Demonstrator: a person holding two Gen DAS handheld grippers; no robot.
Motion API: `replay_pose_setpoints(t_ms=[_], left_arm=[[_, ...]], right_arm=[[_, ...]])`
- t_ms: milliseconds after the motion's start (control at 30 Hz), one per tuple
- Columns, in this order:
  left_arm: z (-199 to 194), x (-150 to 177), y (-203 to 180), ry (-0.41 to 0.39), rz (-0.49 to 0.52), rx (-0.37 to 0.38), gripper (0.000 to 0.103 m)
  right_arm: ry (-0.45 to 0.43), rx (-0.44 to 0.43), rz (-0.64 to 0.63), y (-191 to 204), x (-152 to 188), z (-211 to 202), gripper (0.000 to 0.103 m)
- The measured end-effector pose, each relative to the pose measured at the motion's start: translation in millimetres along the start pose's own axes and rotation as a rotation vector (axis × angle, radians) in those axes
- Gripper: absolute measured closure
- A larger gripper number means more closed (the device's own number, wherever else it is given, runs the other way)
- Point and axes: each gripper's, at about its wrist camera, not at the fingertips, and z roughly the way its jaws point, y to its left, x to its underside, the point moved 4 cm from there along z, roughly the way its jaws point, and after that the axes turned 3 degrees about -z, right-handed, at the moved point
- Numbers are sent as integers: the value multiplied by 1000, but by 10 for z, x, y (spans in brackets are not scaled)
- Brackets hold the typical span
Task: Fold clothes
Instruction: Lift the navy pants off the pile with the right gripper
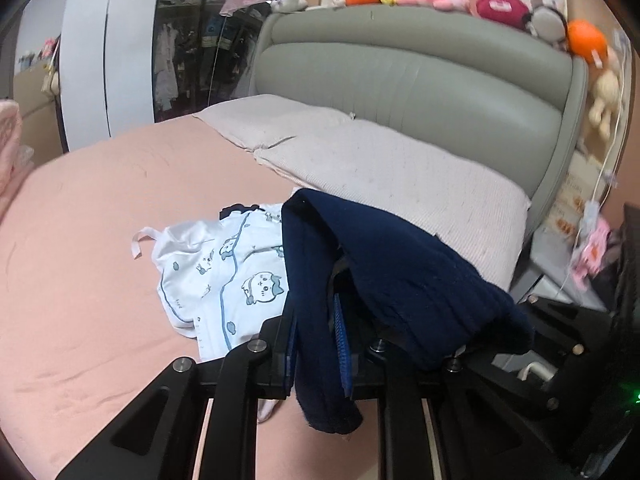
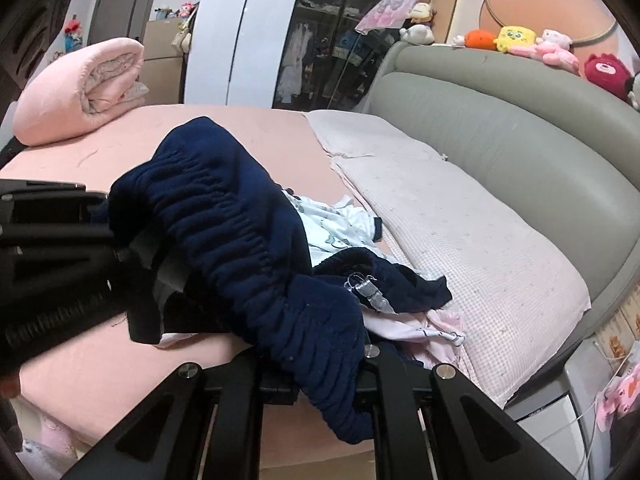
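From the left wrist, our left gripper [image 1: 316, 344] pinches the navy garment [image 1: 384, 264], lifted above the bed [image 1: 120, 208] near its headboard edge, likely to spread it; it hides part of the white printed garment [image 1: 224, 268]. From the right wrist, our right gripper [image 2: 320, 384] clamps the ribbed edge, its fingertips buried.

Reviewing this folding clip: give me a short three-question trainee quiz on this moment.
1. True or false: both grippers pinch the navy garment.
2. Which item lies on the pink sheet beyond the left gripper? A) white cartoon-print garment B) green towel C) striped socks
3. Fill in: the pink quilt at the far corner is ____.

Key: 1 true, the right gripper grips it too; 2 A, the white cartoon-print garment; 3 rolled.
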Motion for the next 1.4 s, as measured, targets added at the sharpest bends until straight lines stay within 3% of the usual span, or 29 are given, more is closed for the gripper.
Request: replay_pose_setpoints(t_ms=[200, 433, 633, 700, 767, 800, 833, 1000, 1167, 1300, 1367, 1400], left_arm=[[-89, -69, 84, -6, -34, 10, 88], [-233, -193, 219, -45, -113, 33, 88], [-264, -252, 240, -26, -136, 98, 84], [-265, -267, 243, -19, -148, 124, 73], [-265, -281, 242, -16, -157, 151, 48], [-276, -283, 244, -20, -165, 160, 30], [-294, -287, 248, -29, -178, 174, 24], [-312, -344, 321, -35, -232, 203, 24], [-266, -351, 369, -37, -250, 240, 24], [-335, -402, 303, -88, -238, 241, 24], [-390, -444, 237, -113, -210, 226, 32], [-415, -469, 206, -122, -199, 215, 46]], right_arm=[[-29, -10, 5, -125, -203, 22, 94], [-61, -110, 128, -313, -384, -62, 94], [-72, -185, 226, -500, -503, -68, 94], [-72, -214, 279, -593, -579, -35, 94], [-81, -248, 324, -681, -642, -57, 94], [-87, -264, 344, -722, -672, -70, 94], [-93, -280, 365, -764, -703, -84, 94], [-98, -311, 357, -833, -852, -158, 94], [-137, -396, 390, -866, -973, -323, 94], [-184, -413, 347, -842, -1152, -473, 94], [-201, -415, 318, -818, -1234, -527, 94], [-206, -414, 306, -810, -1269, -545, 94]])
